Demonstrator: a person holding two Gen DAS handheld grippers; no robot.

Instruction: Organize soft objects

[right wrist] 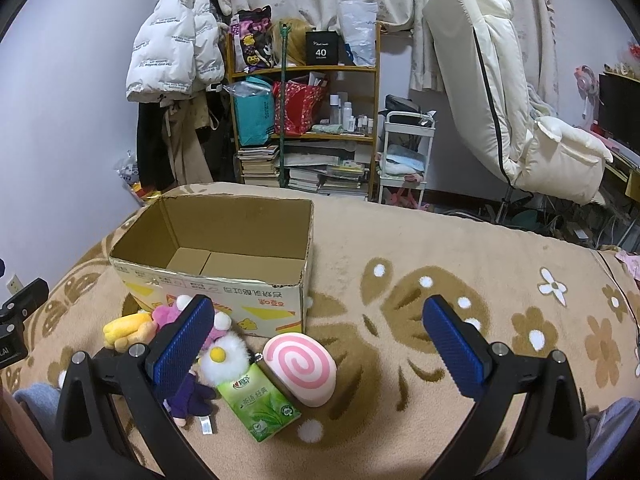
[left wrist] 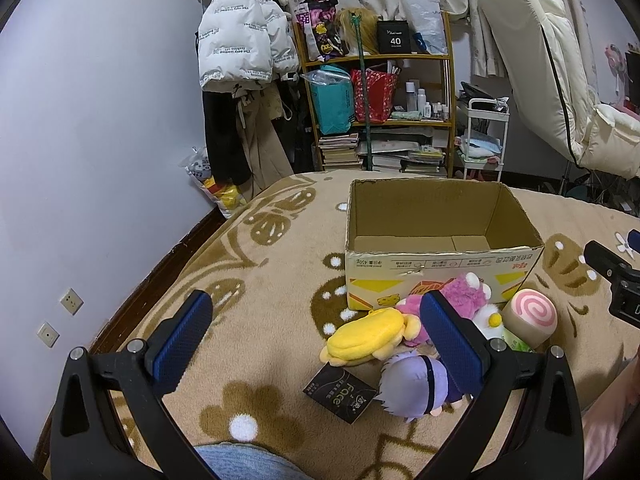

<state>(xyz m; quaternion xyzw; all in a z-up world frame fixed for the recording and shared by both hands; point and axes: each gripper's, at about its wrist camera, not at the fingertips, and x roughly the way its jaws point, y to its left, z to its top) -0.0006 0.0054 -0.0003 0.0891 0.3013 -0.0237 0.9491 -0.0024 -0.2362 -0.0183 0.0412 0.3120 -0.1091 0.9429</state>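
An open, empty cardboard box (left wrist: 436, 280) stands on a flowered beige blanket; it also shows in the right wrist view (right wrist: 224, 296). In front of it lie soft toys: a yellow plush (left wrist: 366, 336), a pink plush (left wrist: 466, 292), a white fluffy ball (right wrist: 224, 358), a purple-haired doll (left wrist: 416, 384) and a pink swirl cushion (right wrist: 300, 364). A green tissue pack (right wrist: 260, 404) and a black tissue pack (left wrist: 340, 392) lie among them. My left gripper (left wrist: 316, 328) is open above the blanket, left of the pile. My right gripper (right wrist: 320, 332) is open above the swirl cushion.
The blanket (right wrist: 440, 280) covers a bed. Behind it stand a cluttered wooden shelf (left wrist: 376, 92), hanging coats (left wrist: 244, 52), a white trolley (left wrist: 486, 140) and a cream recliner (right wrist: 520, 100). A wall (left wrist: 80, 140) runs along the left.
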